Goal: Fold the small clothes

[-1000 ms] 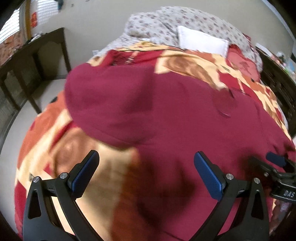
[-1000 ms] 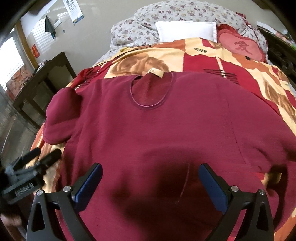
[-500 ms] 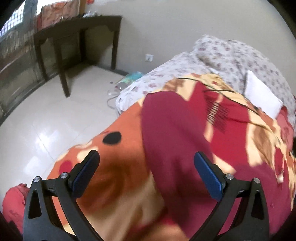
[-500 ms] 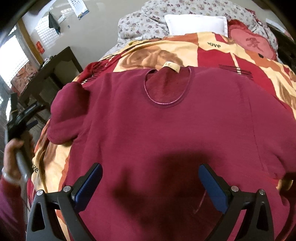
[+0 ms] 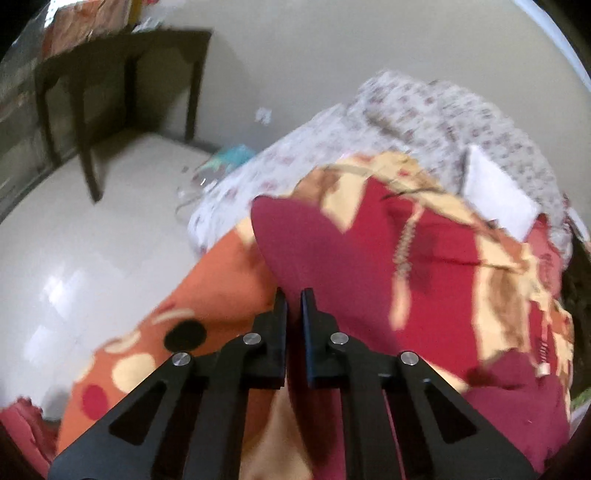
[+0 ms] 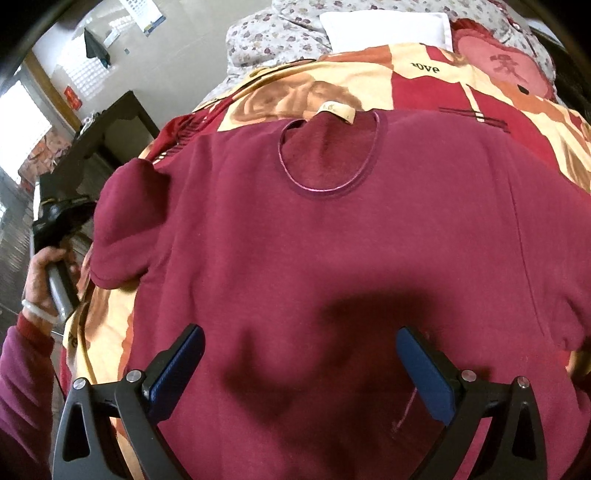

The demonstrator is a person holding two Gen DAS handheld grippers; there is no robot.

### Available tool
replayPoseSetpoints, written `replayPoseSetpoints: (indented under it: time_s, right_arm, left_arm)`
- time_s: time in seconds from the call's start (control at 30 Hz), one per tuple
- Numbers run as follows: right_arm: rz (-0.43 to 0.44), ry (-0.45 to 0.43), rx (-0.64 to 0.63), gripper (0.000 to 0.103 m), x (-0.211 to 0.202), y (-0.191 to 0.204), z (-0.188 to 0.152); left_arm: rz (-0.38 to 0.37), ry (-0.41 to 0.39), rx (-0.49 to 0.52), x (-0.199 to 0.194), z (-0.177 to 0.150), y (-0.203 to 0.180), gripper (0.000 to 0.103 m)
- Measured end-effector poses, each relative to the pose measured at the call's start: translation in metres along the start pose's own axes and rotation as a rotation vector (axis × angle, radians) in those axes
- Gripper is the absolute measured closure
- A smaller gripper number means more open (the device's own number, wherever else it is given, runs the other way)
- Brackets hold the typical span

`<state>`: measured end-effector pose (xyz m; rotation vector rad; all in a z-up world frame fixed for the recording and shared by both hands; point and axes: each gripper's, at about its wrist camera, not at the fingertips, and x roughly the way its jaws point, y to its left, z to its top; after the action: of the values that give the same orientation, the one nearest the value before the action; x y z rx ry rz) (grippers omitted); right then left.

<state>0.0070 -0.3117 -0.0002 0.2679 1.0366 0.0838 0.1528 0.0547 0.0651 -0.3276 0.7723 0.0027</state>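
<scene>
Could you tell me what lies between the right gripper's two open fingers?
In the right wrist view, only the maroon sweatshirt, lying flat on the patterned blanket, spans the gap of the right gripper; its shadow falls there.

A plain cream wall [image 5: 332, 66] fills the upper frame of the left wrist view, above a glossy pale tiled floor [image 5: 74, 251] at left that reflects daylight. A dark wooden table [image 5: 122, 70] stands upper left. In the right wrist view, a bright window [image 6: 22, 122] glows at left, with a wall calendar [image 6: 146, 13] near the top.
</scene>
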Motion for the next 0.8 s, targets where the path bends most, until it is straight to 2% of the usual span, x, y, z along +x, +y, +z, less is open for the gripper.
replayPoseSetpoints:
  time_s: [0.07,0.17,0.27,0.4,0.5,0.53,0.6,0.7,0.77,0.8]
  right_arm:
    - [0.008,-0.015,0.008,0.000,-0.007,-0.004,-0.001]
    - [0.010,-0.047,0.017,0.000,-0.023,-0.013,-0.001]
    - [-0.012,-0.084,0.039,0.000,-0.040,-0.029,-0.002]
    - [-0.040,-0.124,0.086,0.000,-0.065,-0.058,-0.004]
    - [-0.089,-0.157,0.126,0.000,-0.082,-0.084,-0.006]
    - [-0.112,-0.165,0.145,0.000,-0.087,-0.096,-0.007]
    - [-0.140,-0.178,0.191,0.000,-0.094,-0.116,-0.008]
    - [-0.123,-0.185,0.265,0.000,-0.102,-0.141,-0.011]
    - [-0.088,-0.187,0.294,0.000,-0.108,-0.150,-0.013]
    - [-0.083,-0.190,0.294,0.000,-0.111,-0.152,-0.012]
  left_arm:
    - [-0.031,-0.026,0.012,-0.019,0.006,-0.010,0.097]
    - [-0.130,-0.074,0.044,-0.061,0.011,-0.042,0.098]
    - [-0.263,-0.106,0.130,-0.101,-0.002,-0.096,0.098]
    - [-0.481,-0.089,0.248,-0.139,-0.042,-0.187,0.098]
    - [-0.590,-0.029,0.303,-0.141,-0.078,-0.241,0.098]
    - [-0.614,0.003,0.330,-0.134,-0.097,-0.263,0.098]
    - [-0.612,0.052,0.366,-0.116,-0.128,-0.294,0.098]
    - [-0.627,0.152,0.442,-0.084,-0.181,-0.330,0.097]
    - [-0.616,0.231,0.495,-0.074,-0.205,-0.339,0.094]
    - [-0.619,0.248,0.505,-0.076,-0.213,-0.338,0.085]
